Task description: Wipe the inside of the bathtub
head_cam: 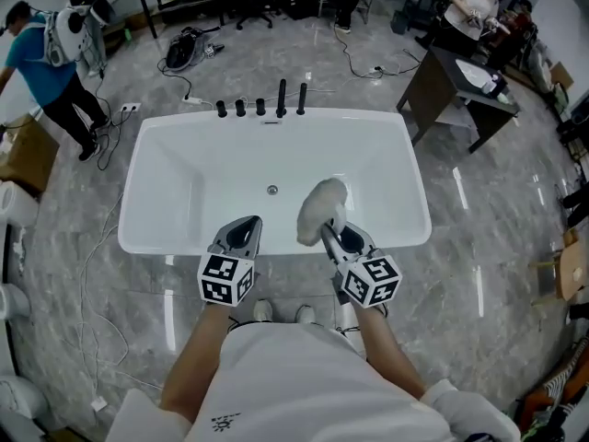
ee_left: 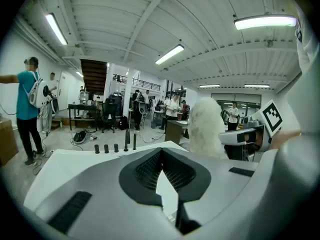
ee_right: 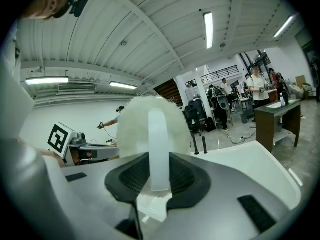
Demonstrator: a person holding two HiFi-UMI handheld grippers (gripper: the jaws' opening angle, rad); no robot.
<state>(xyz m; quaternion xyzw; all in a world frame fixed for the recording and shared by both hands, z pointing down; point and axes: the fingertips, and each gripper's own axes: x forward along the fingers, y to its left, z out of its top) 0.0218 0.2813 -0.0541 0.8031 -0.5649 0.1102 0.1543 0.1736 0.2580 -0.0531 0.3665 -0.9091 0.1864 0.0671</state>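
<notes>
The bathtub point(head_cam: 184, 187) is seen standing in the middle of the marble floor point(head_cam: 479, 247), white and empty, with its drain point(head_cam: 272, 190) at the centre of the basin and a row of dark tap fittings point(head_cam: 261, 105) on the far rim. A fluffy white brush point(head_cam: 322, 208) is held over the near part of the basin, just right of the drain, its head pointing toward the far side. Contact between brush head and tub surface cannot be told; it looks raised. The brush's translucent handle point(ee_right: 158, 149) is pinched between the fingers of the right gripper point(head_cam: 333, 236), which is placed above the near rim. The left gripper point(head_cam: 244, 231) is held just beside it to the left, also over the near rim, with its fingers pressed together and nothing between them. The step in hand is judged to be the start of wiping: the tool is gripped and brought over the tub, but no stroke is shown. For the next move, the right gripper would need to be lowered and tipped so that the brush head is pressed onto the basin floor or near wall, then swept. Further out, a person in a teal shirt point(head_cam: 37, 58) is seen at far left, cables point(head_cam: 110, 136) on the floor, and a dark desk point(head_cam: 460, 90) at far right.
</notes>
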